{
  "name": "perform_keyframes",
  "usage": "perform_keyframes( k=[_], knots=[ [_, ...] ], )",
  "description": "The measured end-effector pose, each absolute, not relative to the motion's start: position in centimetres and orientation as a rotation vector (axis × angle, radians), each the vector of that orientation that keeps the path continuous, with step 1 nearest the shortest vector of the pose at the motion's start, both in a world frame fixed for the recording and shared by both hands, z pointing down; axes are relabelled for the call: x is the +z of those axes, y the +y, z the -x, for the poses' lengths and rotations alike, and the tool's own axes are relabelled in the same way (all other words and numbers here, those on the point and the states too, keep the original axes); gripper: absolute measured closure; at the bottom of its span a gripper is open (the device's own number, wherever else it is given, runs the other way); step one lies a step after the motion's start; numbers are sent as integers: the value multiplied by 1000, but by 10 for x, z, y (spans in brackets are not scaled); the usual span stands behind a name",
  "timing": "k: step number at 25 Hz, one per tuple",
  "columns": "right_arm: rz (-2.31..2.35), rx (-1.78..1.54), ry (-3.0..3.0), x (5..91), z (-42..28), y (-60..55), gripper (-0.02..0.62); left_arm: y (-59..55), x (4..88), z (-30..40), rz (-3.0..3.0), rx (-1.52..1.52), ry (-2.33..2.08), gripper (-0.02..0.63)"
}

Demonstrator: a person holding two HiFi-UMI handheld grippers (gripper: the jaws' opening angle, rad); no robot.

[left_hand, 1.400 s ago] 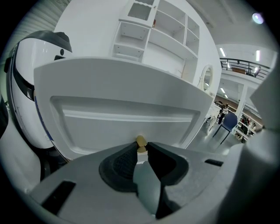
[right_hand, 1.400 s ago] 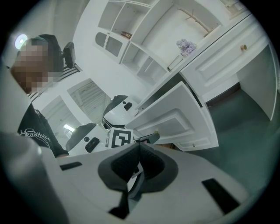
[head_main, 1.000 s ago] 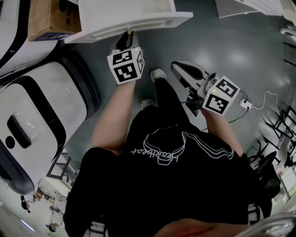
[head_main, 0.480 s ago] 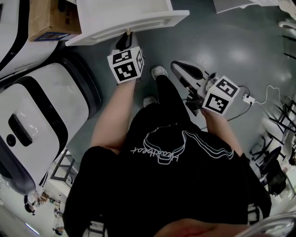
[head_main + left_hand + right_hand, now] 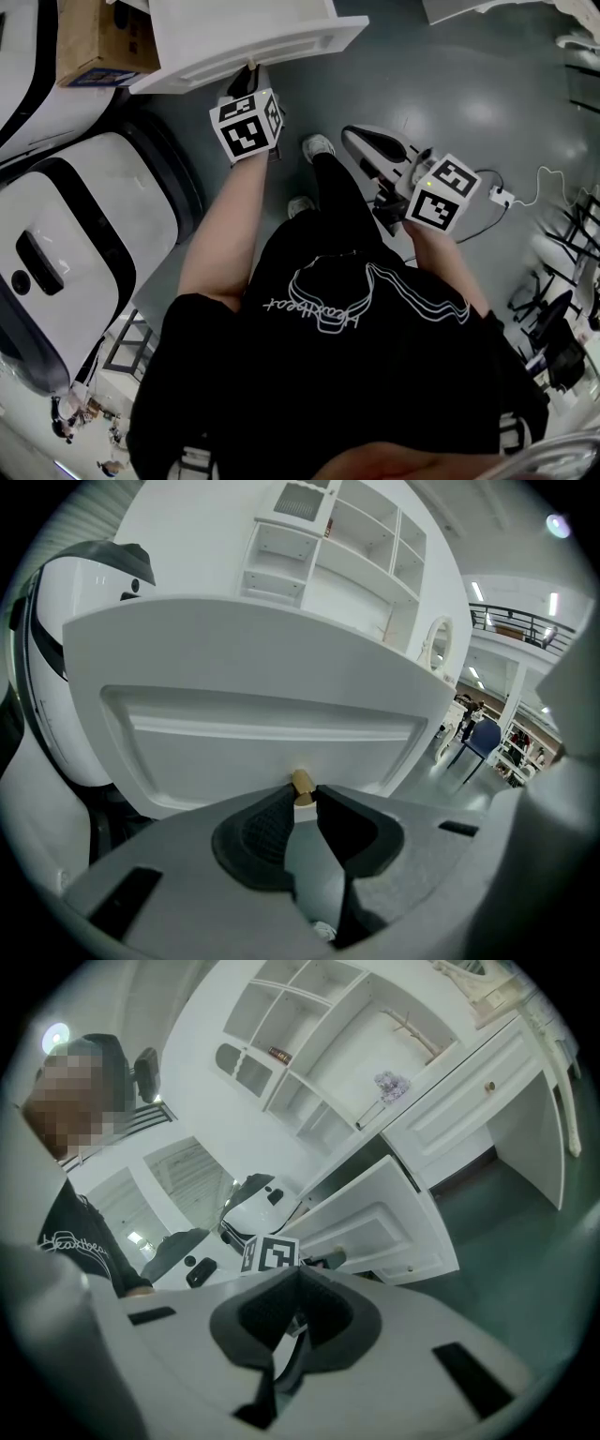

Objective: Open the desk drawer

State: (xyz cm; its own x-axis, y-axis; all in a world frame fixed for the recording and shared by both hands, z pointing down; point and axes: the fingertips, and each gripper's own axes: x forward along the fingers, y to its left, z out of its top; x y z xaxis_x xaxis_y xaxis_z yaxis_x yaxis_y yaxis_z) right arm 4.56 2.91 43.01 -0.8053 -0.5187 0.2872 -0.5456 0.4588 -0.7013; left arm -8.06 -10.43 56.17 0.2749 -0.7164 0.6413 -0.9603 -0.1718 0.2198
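Two grippers are recorded. The left gripper (image 5: 305, 797) is clamped on the small brass knob (image 5: 302, 782) at the middle of the drawer front (image 5: 262, 705). Its jaws are kept narrowly apart by the knob alone, a hold judged suited to a straight pull.

In the head view the drawer (image 5: 253, 42) is found at the upper middle of the frame, already drawn well out, with the left gripper at its front edge. The right gripper (image 5: 361, 141) is held aside at the right of the frame over the floor (image 5: 487, 84). Its jaws are brought together on nothing, and it is evidently not needed for the pull.

Against the frame one second earlier, drawer and left gripper are shifted slightly toward the upper left. The surroundings are shifted likewise, so no certain travel of the drawer is established. The grip is unchanged.
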Motion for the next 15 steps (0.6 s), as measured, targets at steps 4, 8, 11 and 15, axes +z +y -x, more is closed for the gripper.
perform_keyframes(
  k=[4,8,11,15],
  knots=[
    [-972,1274,-2665,418,-50,30,589,-105,561,79,-1968,574,-1495,528],
    [-970,1270,-2663,414,-53,29,589,-107,556,78,-1997,547,-1467,515],
    [-951,1263,-2682,413,-47,28,589,-105,546,77,-2041,522,-1432,462],
    [-904,1265,-2719,412,-29,25,589,-93,522,77,-2102,474,-1362,410]
  ],
)
